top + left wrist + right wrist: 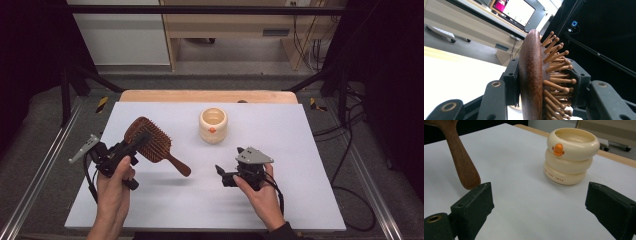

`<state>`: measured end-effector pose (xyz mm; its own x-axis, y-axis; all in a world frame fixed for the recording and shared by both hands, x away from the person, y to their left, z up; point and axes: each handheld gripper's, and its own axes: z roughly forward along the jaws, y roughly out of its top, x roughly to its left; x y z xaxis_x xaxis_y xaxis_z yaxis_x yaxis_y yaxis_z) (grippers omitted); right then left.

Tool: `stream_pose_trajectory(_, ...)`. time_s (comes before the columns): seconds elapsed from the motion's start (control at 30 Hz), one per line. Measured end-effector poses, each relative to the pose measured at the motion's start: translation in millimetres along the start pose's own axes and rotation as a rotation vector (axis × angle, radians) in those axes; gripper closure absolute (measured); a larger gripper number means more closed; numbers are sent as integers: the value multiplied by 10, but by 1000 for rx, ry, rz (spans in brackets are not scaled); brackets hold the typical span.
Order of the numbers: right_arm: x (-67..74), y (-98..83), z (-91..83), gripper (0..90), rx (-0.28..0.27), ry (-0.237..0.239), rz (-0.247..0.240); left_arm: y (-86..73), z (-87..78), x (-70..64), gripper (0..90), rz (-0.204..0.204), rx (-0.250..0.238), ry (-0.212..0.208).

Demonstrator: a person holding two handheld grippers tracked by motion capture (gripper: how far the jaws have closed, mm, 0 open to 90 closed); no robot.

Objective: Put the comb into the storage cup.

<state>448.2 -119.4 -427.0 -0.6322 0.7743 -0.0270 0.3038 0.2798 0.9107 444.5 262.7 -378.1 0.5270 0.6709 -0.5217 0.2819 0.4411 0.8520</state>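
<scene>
The left tool (134, 146) grips the wooden hairbrush (150, 141) by its head above the tabletop (300, 150), while the right tool (222, 175) stands released, nothing between its jaws.

Bright even overhead light, soft shadows on white table (300, 150); dark surroundings; near fingers slightly blurred
</scene>
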Motion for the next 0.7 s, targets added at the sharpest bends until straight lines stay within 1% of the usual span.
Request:
stream_pose_trajectory(0.07,-46,-30,-43,67,4,4,0,-2,3,-5,520,-2,1,2)
stream_pose_trajectory(0.13,-90,-58,-88,64,3,-2,5,5,16,-16,520,-1,6,-1)
stream_pose_trajectory(0.2,-121,-82,-134,64,-2,-19,11,24,36,-35,520,3,6,-2)
stream_pose_trajectory(0.3,-168,-142,-177,62,1,-46,0,65,71,-77,520,25,10,-11)
stream_pose_trajectory(0.37,-204,-198,-196,62,-6,-62,1,94,107,-95,519,34,11,-13)
stream_pose_trajectory(0.43,-234,-239,-221,60,-28,-78,-12,120,159,-102,519,38,17,-13)
stream_pose_trajectory(0.5,-263,-260,-255,52,-20,-77,-5,149,212,-116,519,41,23,-15)
stream_pose_trajectory(0.57,-286,-293,-305,54,-19,-79,5,180,256,-139,520,55,30,-17)
stream_pose_trajectory(0.63,-307,-337,-365,53,-27,-91,3,204,298,-163,520,67,36,-14)
stream_pose_trajectory(0.7,-337,-376,-416,52,-35,-112,12,225,343,-182,520,63,40,-18)
